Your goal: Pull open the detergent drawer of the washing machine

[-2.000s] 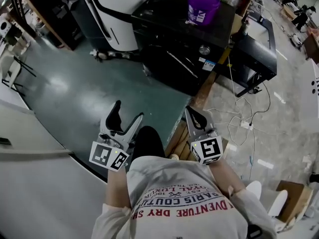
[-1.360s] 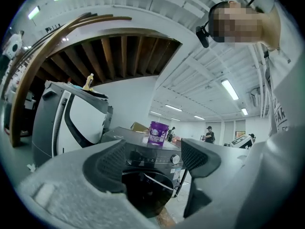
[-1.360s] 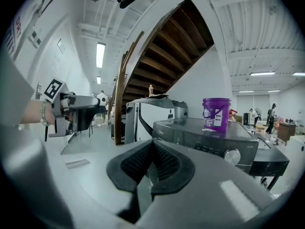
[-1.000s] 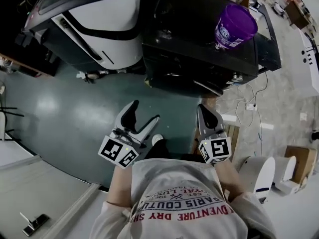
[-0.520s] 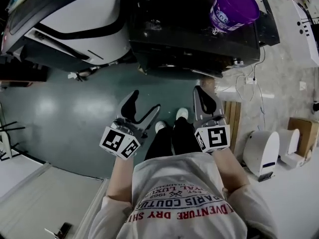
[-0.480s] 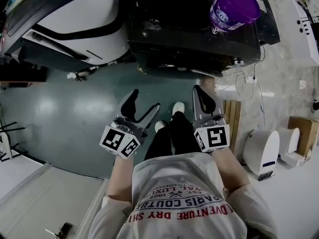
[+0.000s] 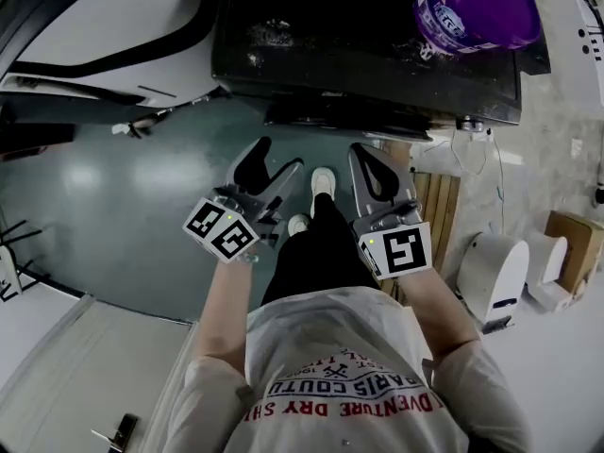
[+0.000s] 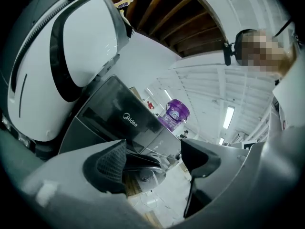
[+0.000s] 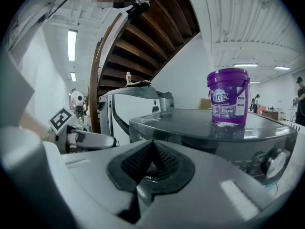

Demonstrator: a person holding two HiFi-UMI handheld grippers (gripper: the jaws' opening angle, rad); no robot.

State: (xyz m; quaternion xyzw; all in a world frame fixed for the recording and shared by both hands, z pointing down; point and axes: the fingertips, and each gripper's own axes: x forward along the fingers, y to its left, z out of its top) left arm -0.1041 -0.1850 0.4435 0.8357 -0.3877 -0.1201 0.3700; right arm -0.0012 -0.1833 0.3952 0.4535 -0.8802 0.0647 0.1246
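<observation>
Bucket [image 7: 477, 8] on the washing machine [image 7: 359, 55], second machine [image 7: 104, 26] just left of it

We record the washing machine [image 7: 359, 45] as a dark grey front-loader, upright on the floor, with a glossy top and a control dial [image 9: 270, 162] at the right. Its fascia [image 8: 125, 117] sits flush and closed. We cannot trace the detergent drawer's edges within it.

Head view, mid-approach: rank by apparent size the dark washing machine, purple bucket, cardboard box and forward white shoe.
1. The washing machine, largest.
2. The purple bucket, nearer the camera and cut off at the top edge.
3. The cardboard box, cut off at the right edge.
4. The white shoe, smallest.
</observation>
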